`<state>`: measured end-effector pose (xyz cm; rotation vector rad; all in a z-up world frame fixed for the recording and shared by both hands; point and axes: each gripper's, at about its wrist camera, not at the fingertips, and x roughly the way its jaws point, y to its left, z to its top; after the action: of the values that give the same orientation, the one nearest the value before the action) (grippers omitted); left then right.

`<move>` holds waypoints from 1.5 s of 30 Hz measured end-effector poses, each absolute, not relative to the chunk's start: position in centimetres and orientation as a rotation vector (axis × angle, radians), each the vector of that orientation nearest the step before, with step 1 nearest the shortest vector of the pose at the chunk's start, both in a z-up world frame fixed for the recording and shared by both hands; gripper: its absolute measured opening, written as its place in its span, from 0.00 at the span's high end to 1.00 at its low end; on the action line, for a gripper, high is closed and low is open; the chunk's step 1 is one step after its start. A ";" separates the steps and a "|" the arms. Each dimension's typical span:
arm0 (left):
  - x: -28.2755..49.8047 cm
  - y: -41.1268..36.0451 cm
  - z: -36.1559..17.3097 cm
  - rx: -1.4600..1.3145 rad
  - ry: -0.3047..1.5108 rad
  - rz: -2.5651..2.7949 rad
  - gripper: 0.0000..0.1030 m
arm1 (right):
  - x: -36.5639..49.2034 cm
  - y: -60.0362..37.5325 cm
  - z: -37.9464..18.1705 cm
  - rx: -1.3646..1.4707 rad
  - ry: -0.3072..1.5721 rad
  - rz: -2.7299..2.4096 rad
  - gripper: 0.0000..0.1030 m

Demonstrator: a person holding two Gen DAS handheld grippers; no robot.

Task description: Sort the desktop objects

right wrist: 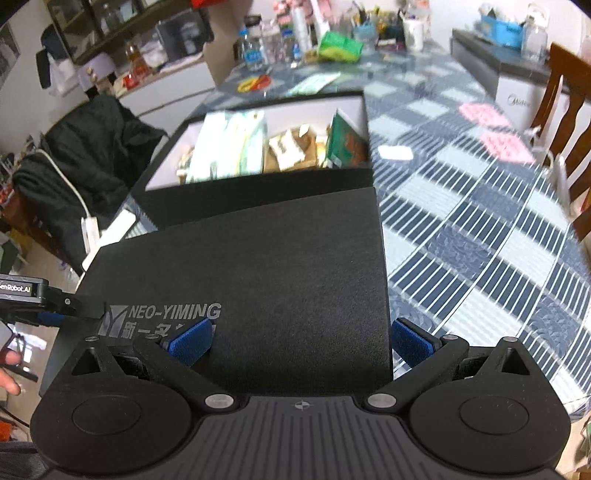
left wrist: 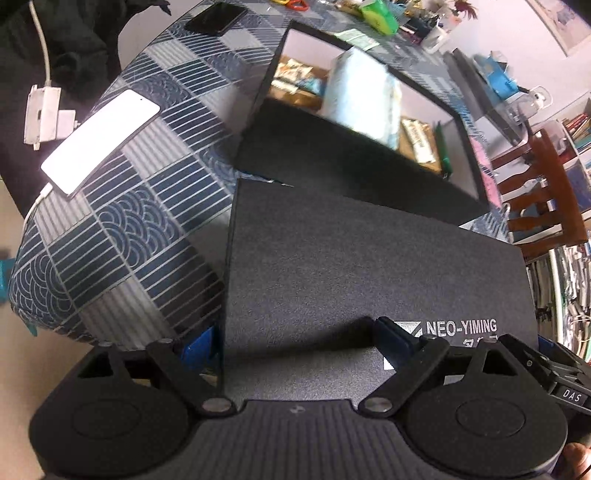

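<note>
A black box lid point(left wrist: 369, 266) printed NEO-YIMING is held by both grippers, just in front of the open black box point(left wrist: 354, 162). My left gripper point(left wrist: 295, 343) grips the lid's left edge with its blue pads. My right gripper point(right wrist: 301, 341) grips the lid point(right wrist: 266, 266) at its right edge, one pad above and one beside the edge. The box point(right wrist: 258, 188) holds a pale tissue pack point(right wrist: 229, 144), brown snack packets point(right wrist: 291, 147) and a green packet point(right wrist: 347, 142). The left gripper also shows at the left of the right wrist view point(right wrist: 48, 317).
A white phone point(left wrist: 99, 140) and a black phone point(left wrist: 216, 18) lie on the blue patterned tablecloth point(right wrist: 480, 236). A white charger point(left wrist: 42, 114) hangs at the table's left edge. Clutter stands at the far end point(right wrist: 332, 40). Wooden chairs point(right wrist: 569, 122) stand at the right.
</note>
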<state>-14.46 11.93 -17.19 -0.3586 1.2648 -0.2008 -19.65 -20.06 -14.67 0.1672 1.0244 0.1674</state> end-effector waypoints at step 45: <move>-13.5 13.4 -24.6 -0.319 1.319 -0.152 0.00 | -16.7 -18.8 -24.6 0.184 1.230 0.200 0.00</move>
<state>-13.47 13.44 -24.59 -0.3187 1.3193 -0.1517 -16.71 -18.78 -24.61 0.1841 1.2302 0.2003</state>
